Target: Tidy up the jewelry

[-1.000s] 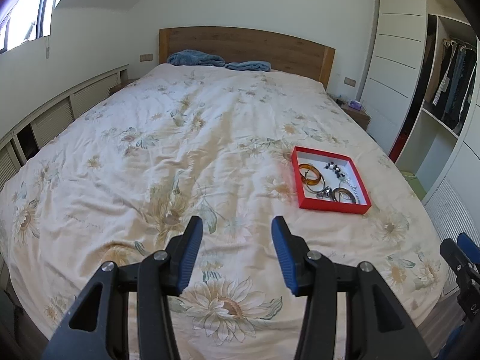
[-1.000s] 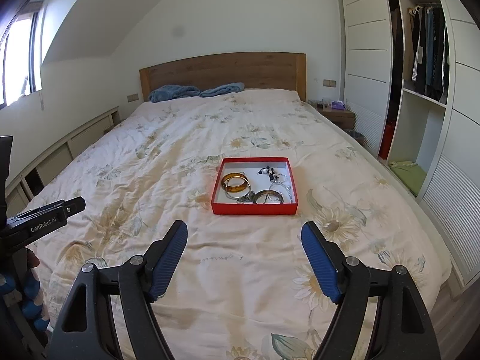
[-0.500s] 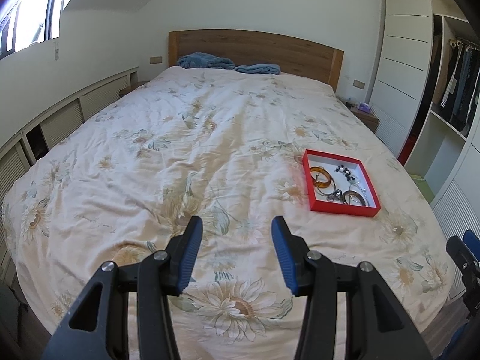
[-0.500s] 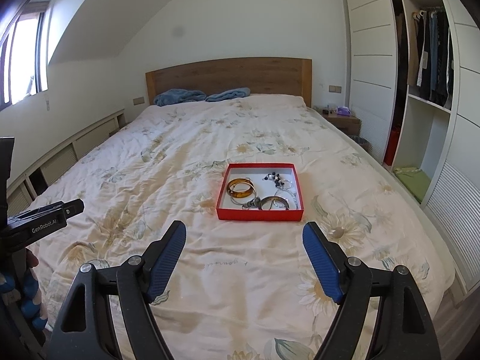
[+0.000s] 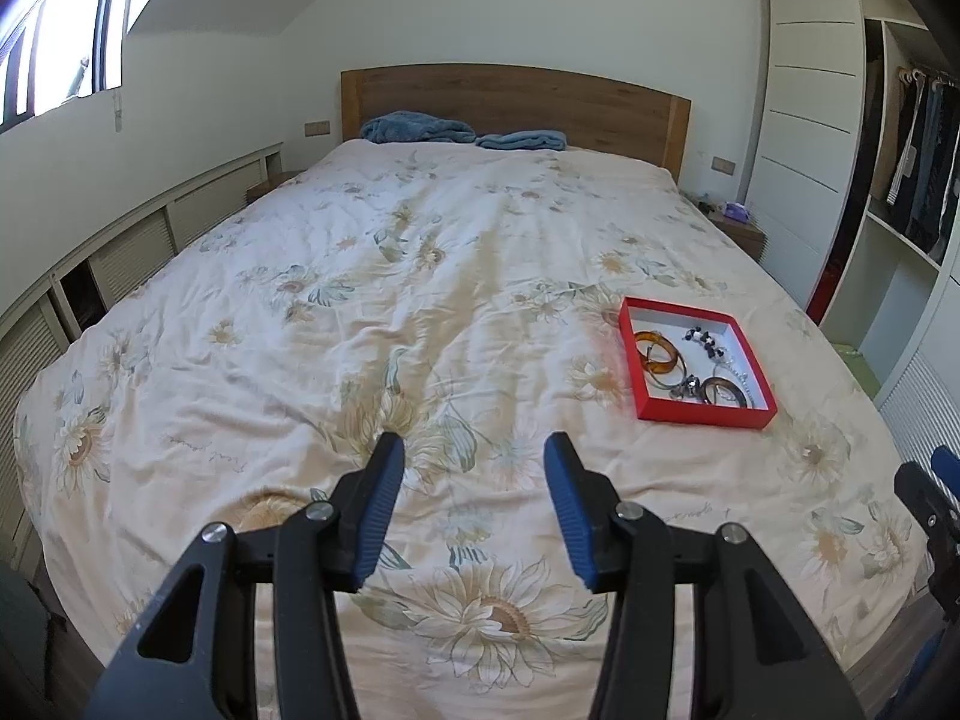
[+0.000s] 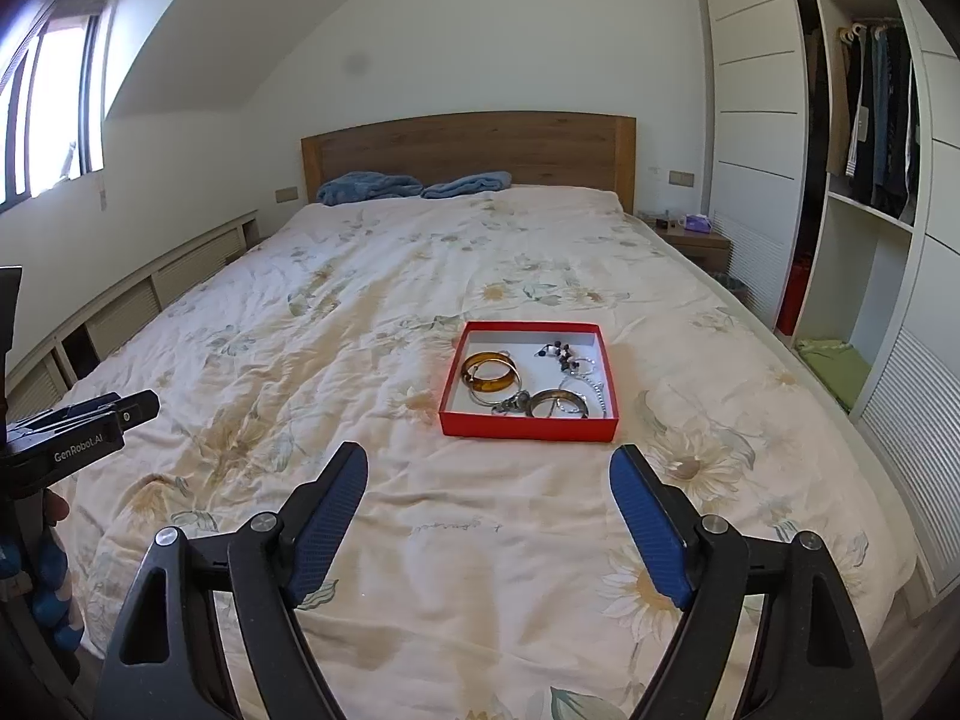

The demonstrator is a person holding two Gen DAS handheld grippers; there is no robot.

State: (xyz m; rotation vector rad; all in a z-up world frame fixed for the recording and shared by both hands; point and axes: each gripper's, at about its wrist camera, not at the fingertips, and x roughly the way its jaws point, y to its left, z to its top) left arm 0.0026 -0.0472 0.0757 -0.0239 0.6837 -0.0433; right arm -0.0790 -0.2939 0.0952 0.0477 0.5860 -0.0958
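My right claw (image 6: 489, 516) opening, nothing between, low centre of frame; left claw (image 5: 474, 510) wide, empty. Red tray (image 6: 528, 423) with bracelets (image 6: 489, 375) mid-frame on bed (image 6: 360, 300)

A shallow red tray (image 6: 528, 425) with a white floor lies flat on the bed's floral quilt. Inside, an amber bangle (image 6: 489, 377) sits at the left, a dark bangle (image 6: 558, 403) at the front, and a beaded chain (image 6: 567, 360) trails along the right side.
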